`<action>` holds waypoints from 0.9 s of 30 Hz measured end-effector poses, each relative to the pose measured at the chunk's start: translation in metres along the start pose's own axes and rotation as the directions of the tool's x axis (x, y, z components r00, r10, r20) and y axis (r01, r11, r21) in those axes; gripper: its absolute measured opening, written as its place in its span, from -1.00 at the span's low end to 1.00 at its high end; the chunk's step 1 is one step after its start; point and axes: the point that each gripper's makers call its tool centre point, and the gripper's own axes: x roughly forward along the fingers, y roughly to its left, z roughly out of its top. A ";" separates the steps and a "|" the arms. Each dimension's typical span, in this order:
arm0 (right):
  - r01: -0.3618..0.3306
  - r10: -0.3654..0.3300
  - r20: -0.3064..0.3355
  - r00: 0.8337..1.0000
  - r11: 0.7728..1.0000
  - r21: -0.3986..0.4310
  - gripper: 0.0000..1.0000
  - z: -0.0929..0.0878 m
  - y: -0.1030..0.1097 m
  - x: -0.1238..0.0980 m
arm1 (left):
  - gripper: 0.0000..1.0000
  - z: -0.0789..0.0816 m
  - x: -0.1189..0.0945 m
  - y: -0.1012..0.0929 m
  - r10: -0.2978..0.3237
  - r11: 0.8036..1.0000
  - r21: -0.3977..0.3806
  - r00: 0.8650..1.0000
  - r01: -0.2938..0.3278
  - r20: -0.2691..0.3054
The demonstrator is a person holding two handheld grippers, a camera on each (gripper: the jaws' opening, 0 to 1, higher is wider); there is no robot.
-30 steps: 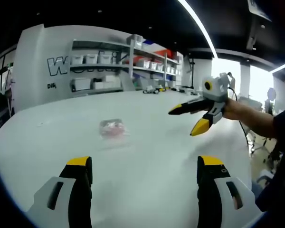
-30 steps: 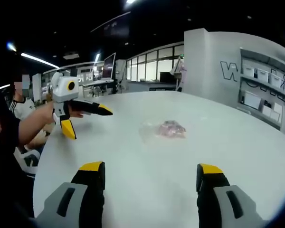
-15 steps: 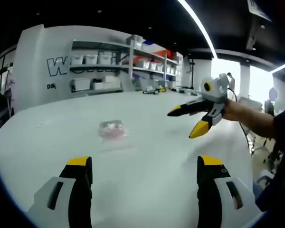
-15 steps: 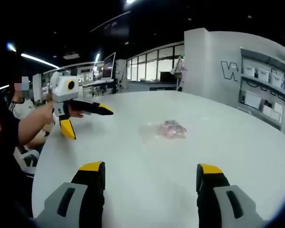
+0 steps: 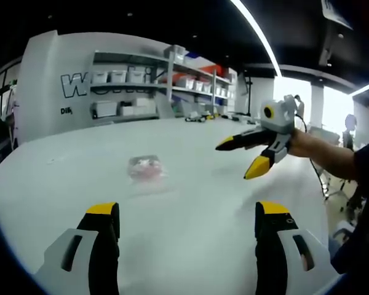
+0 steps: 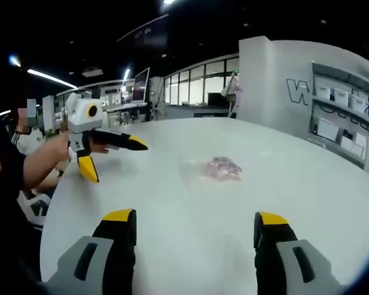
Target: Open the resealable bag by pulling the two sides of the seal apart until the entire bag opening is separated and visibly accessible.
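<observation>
bag (image 5: 146, 168) contents blurred, seal indiscernible

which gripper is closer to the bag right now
Hard to call; roughly equal. The bag lies on the table, ahead of the left gripper and ahead of the right gripper; both are open, clear of it.

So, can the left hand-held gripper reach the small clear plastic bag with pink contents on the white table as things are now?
Probably yes. The left hand-held gripper is open, and bare white table lies between it and the small clear plastic bag with pink contents. The right hand-held gripper hangs off to the side.
</observation>
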 end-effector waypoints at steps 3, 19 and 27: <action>0.000 0.000 0.002 1.000 1.000 0.000 0.55 0.001 -0.001 0.001 | 0.80 0.001 0.001 0.001 0.000 1.000 0.003 1.000 0.000 0.000; -0.005 0.005 0.002 1.000 1.000 0.003 0.53 0.000 -0.002 0.005 | 0.80 -0.001 0.006 0.003 -0.004 1.000 -0.003 1.000 0.004 -0.001; -0.007 0.007 -0.001 1.000 1.000 0.005 0.52 -0.001 -0.003 0.007 | 0.80 -0.001 0.008 0.003 -0.007 1.000 -0.005 1.000 0.007 0.000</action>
